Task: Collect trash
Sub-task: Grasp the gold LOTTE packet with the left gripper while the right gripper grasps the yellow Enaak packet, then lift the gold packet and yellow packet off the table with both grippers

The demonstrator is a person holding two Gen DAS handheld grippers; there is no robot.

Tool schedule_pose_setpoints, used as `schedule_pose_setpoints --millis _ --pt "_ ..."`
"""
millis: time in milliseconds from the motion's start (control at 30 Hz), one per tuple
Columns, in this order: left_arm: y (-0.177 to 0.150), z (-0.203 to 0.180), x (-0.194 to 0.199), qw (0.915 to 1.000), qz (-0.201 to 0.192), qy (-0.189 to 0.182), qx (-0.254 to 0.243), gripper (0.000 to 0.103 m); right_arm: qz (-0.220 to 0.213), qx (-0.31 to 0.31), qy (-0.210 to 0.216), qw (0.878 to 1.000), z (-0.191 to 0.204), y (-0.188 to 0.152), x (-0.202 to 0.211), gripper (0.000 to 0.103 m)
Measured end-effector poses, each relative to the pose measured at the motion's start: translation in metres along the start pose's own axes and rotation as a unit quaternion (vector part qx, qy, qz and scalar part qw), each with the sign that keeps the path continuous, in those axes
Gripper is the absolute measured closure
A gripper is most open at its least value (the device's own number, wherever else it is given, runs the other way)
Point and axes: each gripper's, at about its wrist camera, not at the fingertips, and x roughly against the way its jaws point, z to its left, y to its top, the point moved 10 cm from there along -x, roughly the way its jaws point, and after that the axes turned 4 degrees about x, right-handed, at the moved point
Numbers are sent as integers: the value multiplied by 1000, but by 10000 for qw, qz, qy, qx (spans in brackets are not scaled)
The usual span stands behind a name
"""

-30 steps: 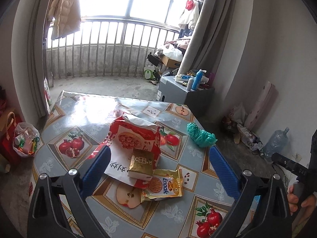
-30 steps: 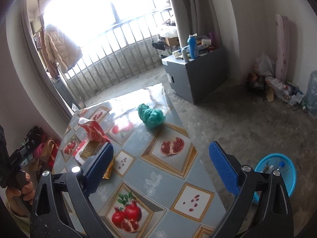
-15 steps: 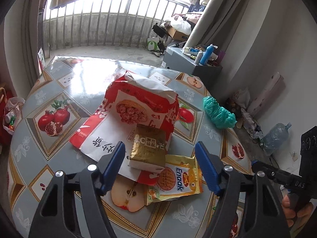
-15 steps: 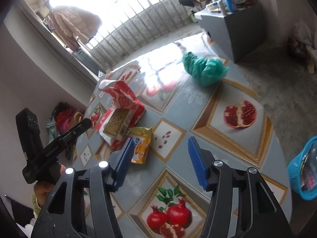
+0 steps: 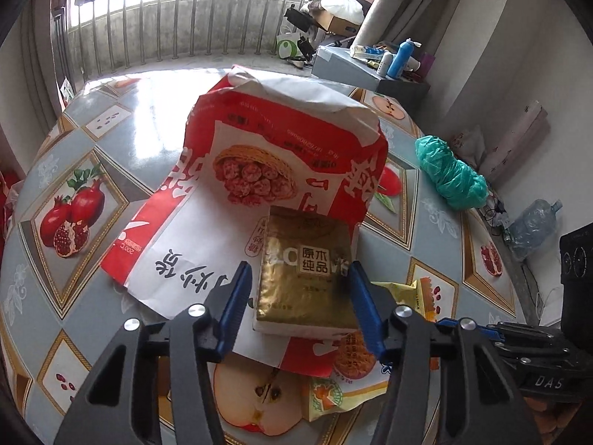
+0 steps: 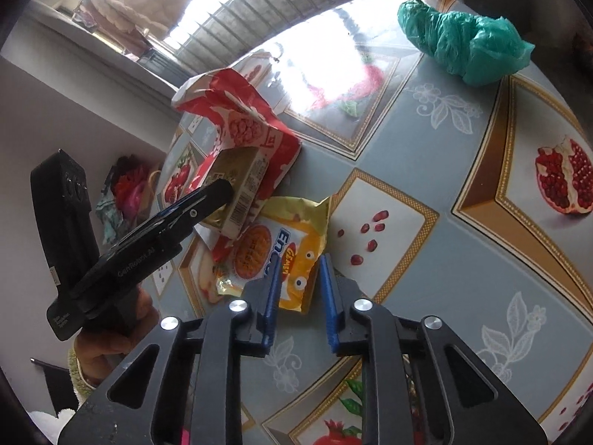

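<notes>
A gold box (image 5: 304, 259) lies on a red and white paper bag (image 5: 281, 141) on the fruit-patterned table (image 5: 74, 289). My left gripper (image 5: 299, 267) straddles the box. Its jaws are closing; the right pad is at the box's edge and a thin gap shows at the left pad. A yellow snack wrapper (image 6: 281, 244) lies partly under the bag. My right gripper (image 6: 300, 259) is closing with the wrapper's near corner between its pads, which do not press on it. A crumpled green plastic bag (image 6: 463, 44) sits apart near the table's far edge.
A grey cabinet (image 5: 370, 70) with bottles stands beyond the table, by a balcony railing (image 5: 185, 18). A large water bottle (image 5: 533, 222) lies on the floor at right. Bags (image 6: 129, 189) sit on the floor at left. A hand (image 6: 111, 333) holds the left gripper.
Both grippers came down toward the table and their jaws narrowed. The left one moved in around the gold box; the right one swung to the yellow wrapper.
</notes>
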Motion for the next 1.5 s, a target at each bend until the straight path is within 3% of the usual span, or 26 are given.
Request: schedule_pose_setpoints --millis 67,200,667,933,1067,1133,1200,1233,1333,1500 --pt "-1 1 0 10000 -5 -57 35 55 35 -9 -68 10000 -2 -1 -2 98" --pt "-5 1 5 9999 -12 -111 107 60 -10 -18 -82 10000 -8 -2 7 102" --pt "-93 -60 47 9963 455 -723 -78 65 -32 26 -203 9998 -39 -62 75 103" --pt "-121 -97 72 9947 296 -901 -391 70 -237 -299 -435 9983 -70 -91 106 103" --pt "-137 -120 71 9916 446 -1015 -669 70 -416 -399 -707 9958 -84 -102 121 103" --pt "-145 -125 66 9913 600 -963 -668 66 -479 -426 -853 9943 -89 -104 124 103" --pt "-148 -126 63 9918 703 -906 -566 40 -539 -451 -961 9929 -93 -106 127 103" --pt "-145 -125 60 9926 695 -862 -498 36 -560 -452 -1007 9923 -96 -109 130 103" --pt "-135 -128 53 9943 659 -753 -376 28 -588 -500 -1033 9917 -100 -112 130 103" --pt "-128 -132 36 9964 669 -411 -321 28 -571 -593 -994 9916 -101 -114 128 103"
